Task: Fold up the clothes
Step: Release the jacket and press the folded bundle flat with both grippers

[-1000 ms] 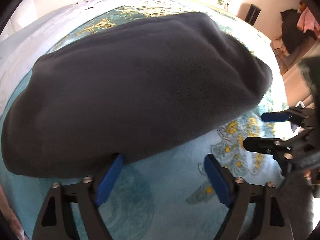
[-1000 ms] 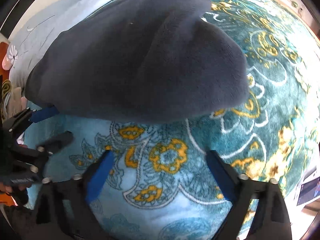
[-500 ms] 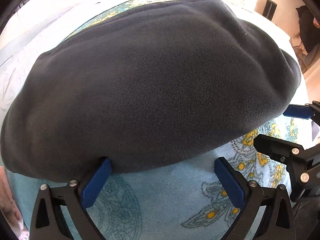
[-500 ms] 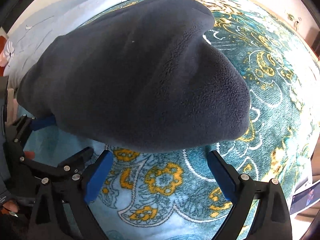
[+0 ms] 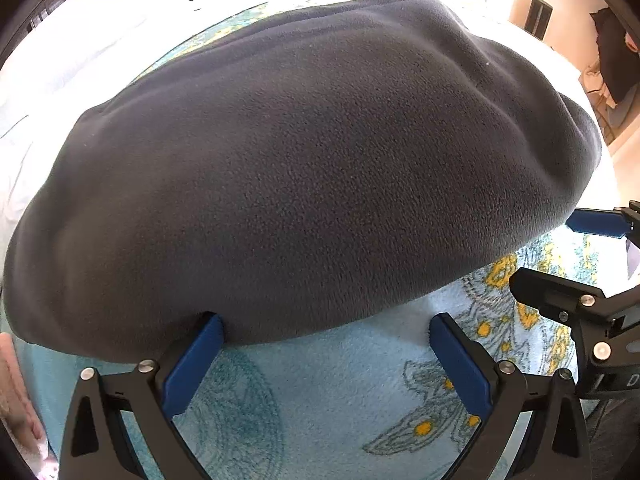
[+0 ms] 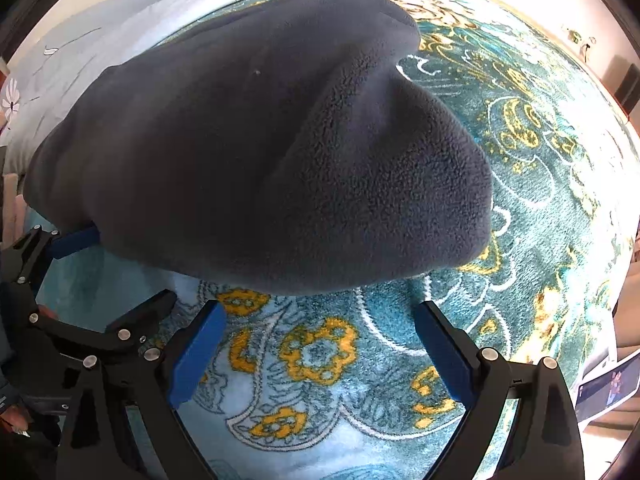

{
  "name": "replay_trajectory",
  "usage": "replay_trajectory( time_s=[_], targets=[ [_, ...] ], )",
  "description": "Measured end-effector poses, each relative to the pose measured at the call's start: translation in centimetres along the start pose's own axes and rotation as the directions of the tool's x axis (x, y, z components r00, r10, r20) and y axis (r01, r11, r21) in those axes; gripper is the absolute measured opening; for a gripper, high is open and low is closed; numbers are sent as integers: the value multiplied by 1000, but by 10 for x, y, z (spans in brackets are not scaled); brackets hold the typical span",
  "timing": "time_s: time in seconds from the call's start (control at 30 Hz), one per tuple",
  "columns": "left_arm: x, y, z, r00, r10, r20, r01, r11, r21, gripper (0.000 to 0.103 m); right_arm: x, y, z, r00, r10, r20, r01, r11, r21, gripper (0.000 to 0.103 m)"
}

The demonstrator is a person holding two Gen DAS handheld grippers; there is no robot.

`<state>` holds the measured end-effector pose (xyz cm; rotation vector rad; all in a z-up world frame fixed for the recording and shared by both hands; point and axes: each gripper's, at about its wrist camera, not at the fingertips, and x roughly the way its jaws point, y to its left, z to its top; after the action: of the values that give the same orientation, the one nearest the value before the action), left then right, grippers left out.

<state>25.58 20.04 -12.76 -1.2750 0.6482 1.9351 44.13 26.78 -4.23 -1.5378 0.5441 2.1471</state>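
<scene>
Both my left claw (image 5: 326, 354) and right claw (image 6: 320, 344) gape wide and have come closer to the gray fleece (image 5: 304, 168) on the bed (image 6: 540, 168), ready to grab its near edge.

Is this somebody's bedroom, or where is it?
Probably a bedroom at home. The grey fleece garment lies on a plush teal floral blanket, with pale bedding behind it and dark clothes piled by the far wall.
</scene>
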Motion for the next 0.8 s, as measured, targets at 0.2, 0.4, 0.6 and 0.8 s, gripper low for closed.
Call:
replay_trajectory(
  time_s=[0.2,0.4,0.6,0.8],
  targets=[
    [1,-4,-7,1000,2,12,-2,1000,2,103,-6,-5,5,1000,-6,-7,6,1000,-1,96],
    [3,1,-10,1000,1,19,-1,1000,5,103,-13,-9,12,1000,-13,-9,13,1000,-5,96],
    [7,-1,-15,1000,0,30,0,1000,10,103,-21,-14,19,1000,-17,-11,17,1000,-13,96],
    [6,-4,-17,999,0,35,-1,1000,12,103,-29,-19,27,1000,-18,-14,18,1000,-17,96]
  ],
)
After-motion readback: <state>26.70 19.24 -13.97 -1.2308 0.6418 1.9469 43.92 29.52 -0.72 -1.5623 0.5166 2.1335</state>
